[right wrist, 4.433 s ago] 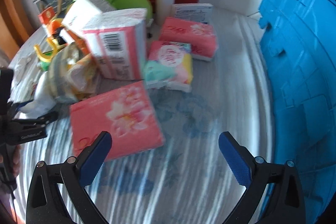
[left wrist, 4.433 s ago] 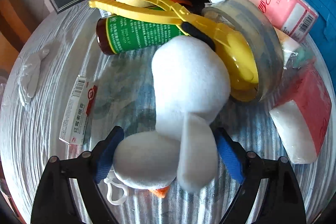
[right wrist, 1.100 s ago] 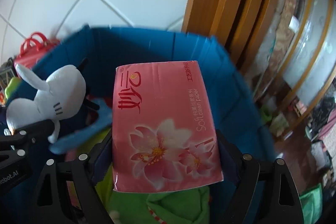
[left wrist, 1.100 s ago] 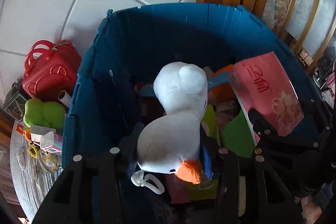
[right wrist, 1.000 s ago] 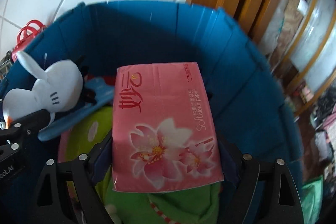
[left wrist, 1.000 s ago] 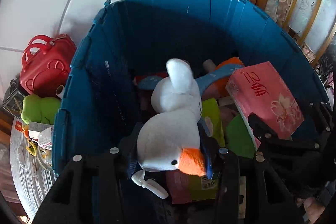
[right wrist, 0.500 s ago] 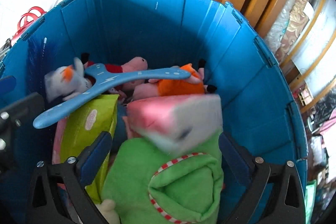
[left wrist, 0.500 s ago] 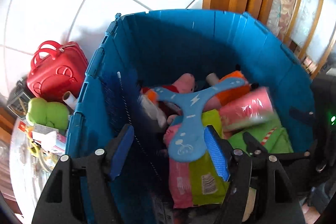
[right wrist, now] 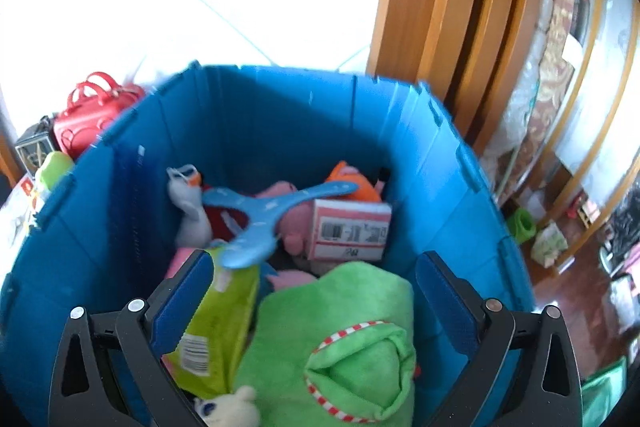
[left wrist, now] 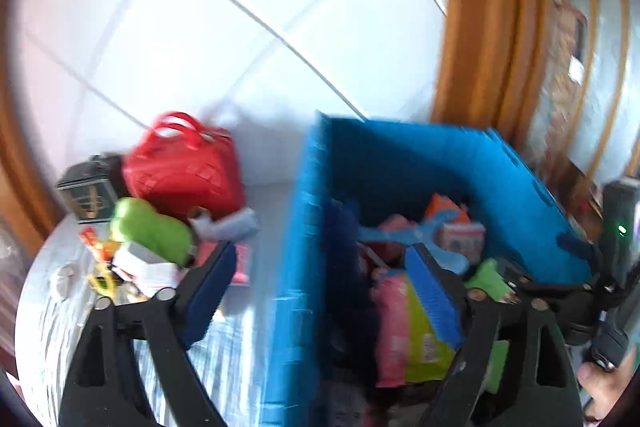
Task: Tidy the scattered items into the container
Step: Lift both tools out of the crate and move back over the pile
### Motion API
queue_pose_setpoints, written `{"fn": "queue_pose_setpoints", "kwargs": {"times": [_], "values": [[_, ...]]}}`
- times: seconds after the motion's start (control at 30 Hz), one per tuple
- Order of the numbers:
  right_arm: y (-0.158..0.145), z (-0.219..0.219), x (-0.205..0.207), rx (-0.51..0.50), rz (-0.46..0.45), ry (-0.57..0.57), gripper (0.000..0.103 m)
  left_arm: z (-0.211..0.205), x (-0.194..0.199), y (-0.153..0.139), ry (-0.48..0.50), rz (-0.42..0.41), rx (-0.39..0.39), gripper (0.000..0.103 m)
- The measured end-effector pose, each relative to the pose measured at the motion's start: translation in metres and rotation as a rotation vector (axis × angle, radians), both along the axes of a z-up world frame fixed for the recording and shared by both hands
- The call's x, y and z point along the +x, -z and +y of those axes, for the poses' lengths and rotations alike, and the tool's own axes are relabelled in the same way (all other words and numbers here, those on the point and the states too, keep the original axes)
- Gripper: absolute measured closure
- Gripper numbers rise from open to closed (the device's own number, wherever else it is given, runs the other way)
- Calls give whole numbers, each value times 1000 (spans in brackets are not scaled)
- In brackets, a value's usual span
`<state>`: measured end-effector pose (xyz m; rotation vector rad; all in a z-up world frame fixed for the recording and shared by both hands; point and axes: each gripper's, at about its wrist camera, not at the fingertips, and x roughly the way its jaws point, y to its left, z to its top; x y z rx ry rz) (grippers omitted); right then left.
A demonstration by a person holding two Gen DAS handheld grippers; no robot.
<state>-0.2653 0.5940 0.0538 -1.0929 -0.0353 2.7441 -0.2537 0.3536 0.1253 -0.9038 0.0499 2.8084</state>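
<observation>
You've just let go of both loads: white plush duck & pink tissue pack now lie in the blue container, ahead of your right hand-held gripper, spread wide w/ nothing between. Left hand-held gripper is still opening, also bare, swung toward the counter, where a red bag & green plush still wait beyond its left finger — go grab more.

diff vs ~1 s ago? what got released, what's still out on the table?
Both drops are done. The left gripper let go of the white duck plush, now lying in the blue bin; its jaws are opening with nothing between them. The right gripper released the pink tissue pack, which rests inside, and stands open. Unchanged: the red bag and green plush remain on the table.
</observation>
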Motion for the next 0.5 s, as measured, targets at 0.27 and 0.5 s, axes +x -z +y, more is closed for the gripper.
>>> {"fn": "queue_pose_setpoints", "kwargs": {"times": [0.27,0.5], "values": [[-31,-72,30,-92,107,-147,0,-128,35,-2,-180,97,41,10],[-44,-174,38,-97,146,-260,0,-246,42,29,-311,67,18,10]]}}
